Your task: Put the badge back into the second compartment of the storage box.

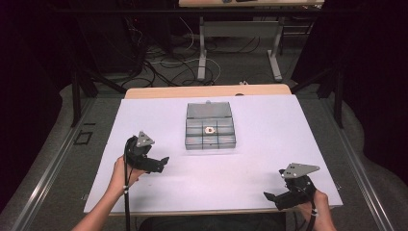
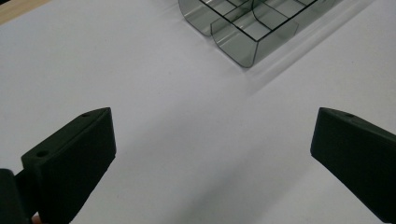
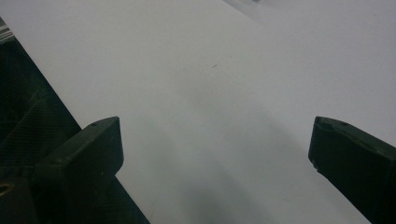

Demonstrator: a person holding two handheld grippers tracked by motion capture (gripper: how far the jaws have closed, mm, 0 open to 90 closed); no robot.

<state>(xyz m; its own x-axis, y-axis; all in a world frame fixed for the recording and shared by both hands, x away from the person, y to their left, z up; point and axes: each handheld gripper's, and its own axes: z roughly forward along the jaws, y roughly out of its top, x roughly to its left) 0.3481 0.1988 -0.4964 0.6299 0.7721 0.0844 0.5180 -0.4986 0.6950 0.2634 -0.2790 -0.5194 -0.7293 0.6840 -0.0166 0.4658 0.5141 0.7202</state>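
Clear plastic box [image 1: 210,126]: worktop [image 1: 269,144] centre, lid open | left hand-held gripper [image 1: 161,163] spread, empty | right hand-held gripper [image 1: 272,197] spread, empty | likely light, stiff, slippery; grip a side wall.

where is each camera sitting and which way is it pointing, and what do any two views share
High view: above the person's side, looking forward and down at the white table, the clear box, both forearms, the left gripper and the right gripper.
Left gripper view: rides on the left gripper, looking between its open jaws toward the box.
Right gripper view: rides on the right gripper, looking across the bare table near its edge; jaws open.
Shared: high and left gripper views both show the box.
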